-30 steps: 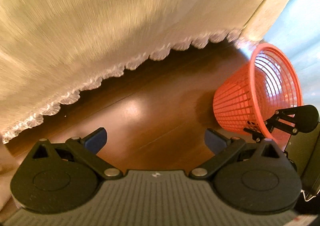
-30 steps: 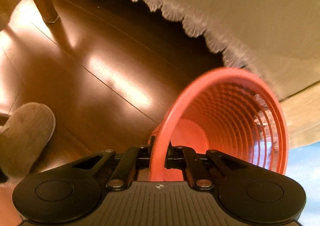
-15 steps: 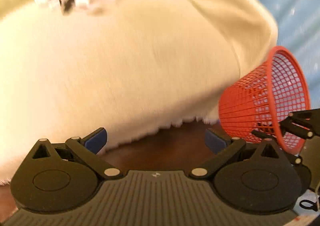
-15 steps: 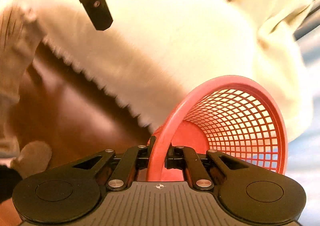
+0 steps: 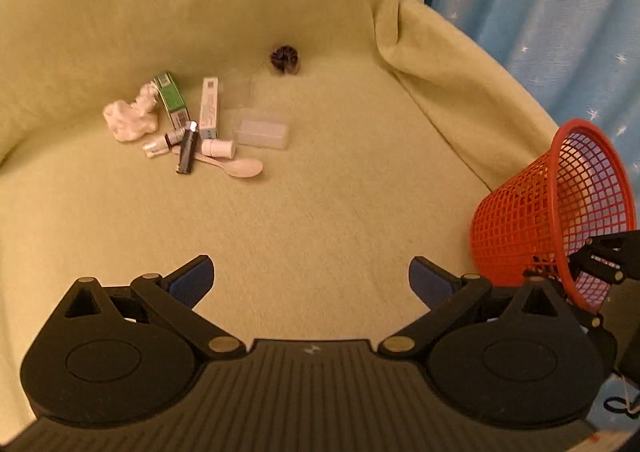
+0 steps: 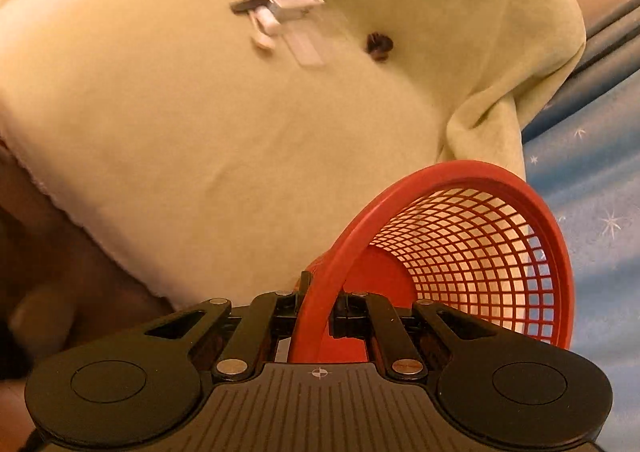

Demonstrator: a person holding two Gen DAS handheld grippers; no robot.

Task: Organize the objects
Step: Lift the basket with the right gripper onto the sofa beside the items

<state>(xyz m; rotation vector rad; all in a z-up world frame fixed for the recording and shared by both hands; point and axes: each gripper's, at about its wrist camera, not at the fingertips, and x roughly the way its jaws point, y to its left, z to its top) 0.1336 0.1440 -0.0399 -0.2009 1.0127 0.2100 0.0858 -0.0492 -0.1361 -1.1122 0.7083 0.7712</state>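
— Where is the basket [image 6: 460,252] held?

— Its rim is pinched between the closed jaws of the right gripper [image 6: 316,312], tilted, beside the blanket's [image 5: 320,211] folded right edge.

— And the open room?

— A wide bare stretch of blanket is seen before the small clutter [image 5: 192,127]. The left gripper [image 5: 311,278] is spread wide, empty, angled downward.

I'm in a home: a soft yellow-green throw [image 5: 320,179] covers a couch seat, star-printed blue curtains [image 5: 540,11] hang at two o'clock, wooden floor [image 6: 48,252] at eight.
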